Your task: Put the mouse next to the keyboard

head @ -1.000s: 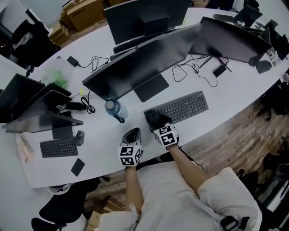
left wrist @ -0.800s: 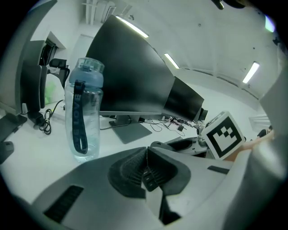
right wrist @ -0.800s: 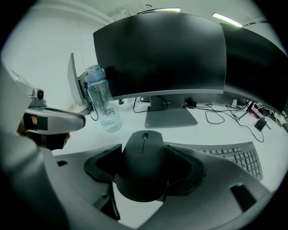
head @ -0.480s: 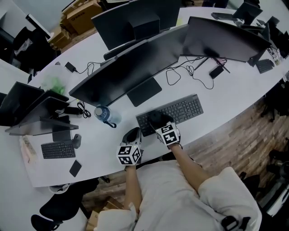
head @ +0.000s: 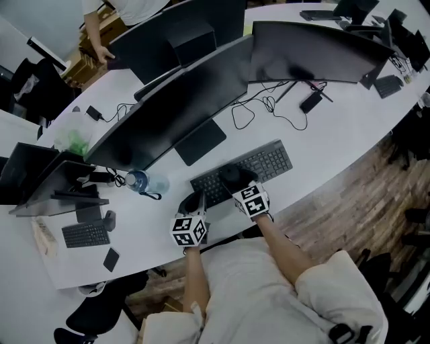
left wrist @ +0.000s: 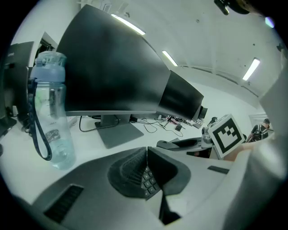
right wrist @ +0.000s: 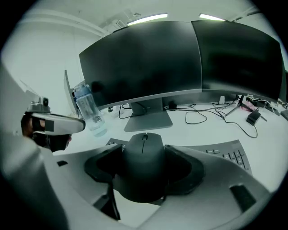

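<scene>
A black mouse (right wrist: 143, 155) sits between the pads of my right gripper (right wrist: 143, 167), which is shut on it and holds it above the left half of the grey keyboard (right wrist: 229, 150). From the head view the mouse (head: 233, 177) shows just beyond the right gripper (head: 236, 183), over the keyboard (head: 265, 163). My left gripper (head: 191, 203) hovers at the keyboard's left end, jaws shut with nothing between them. In the left gripper view the gripper (left wrist: 146, 170) has its pads pressed together, keyboard keys showing below.
Two large dark monitors (head: 185, 101) stand behind the keyboard, with cables (head: 269, 107) on the white desk (head: 336, 144). A clear water bottle (head: 138, 180) stands left of the keyboard. A smaller keyboard (head: 84, 235), a second mouse (head: 109, 218) and a phone (head: 111, 259) lie far left. A person (head: 114, 20) stands at the back.
Both grippers have stayed by the keyboard's left half, the right one still holding the mouse. The head view has shifted, and a person has come into sight at the far side.
</scene>
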`<state>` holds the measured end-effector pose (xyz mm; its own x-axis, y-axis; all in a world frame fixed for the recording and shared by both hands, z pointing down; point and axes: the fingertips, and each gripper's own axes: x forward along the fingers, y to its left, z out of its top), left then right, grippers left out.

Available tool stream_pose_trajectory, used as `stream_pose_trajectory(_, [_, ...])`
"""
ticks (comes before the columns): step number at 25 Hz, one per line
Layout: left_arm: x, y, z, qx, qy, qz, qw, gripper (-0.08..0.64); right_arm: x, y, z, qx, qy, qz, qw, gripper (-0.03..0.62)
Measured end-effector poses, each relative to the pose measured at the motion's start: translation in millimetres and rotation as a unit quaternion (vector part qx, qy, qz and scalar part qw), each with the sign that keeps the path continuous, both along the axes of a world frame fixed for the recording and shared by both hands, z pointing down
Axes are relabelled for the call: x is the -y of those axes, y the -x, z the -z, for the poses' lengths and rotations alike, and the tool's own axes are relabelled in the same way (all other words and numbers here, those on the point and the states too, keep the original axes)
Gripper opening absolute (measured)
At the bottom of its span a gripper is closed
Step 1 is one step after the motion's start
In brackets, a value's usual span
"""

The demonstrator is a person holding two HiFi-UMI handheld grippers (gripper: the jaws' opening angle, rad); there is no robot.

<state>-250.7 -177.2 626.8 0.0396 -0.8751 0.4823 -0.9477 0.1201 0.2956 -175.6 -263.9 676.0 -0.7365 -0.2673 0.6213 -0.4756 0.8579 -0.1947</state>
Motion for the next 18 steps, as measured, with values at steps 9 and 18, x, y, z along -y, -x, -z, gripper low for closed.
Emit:
stream_pose_trajectory(9, [32,-35,-6,0.006,0.009,-0.02,0.9997,0.025,38,-40,-3,-0.004,-0.002,-0.021,1.0,0.304])
stream_pose_trajectory(18, [72,-86,-9,0.04,0.021,-0.057,0.9973,0.025,77,-91,-7,-0.007,-0.006,-0.039,0.999,0.304])
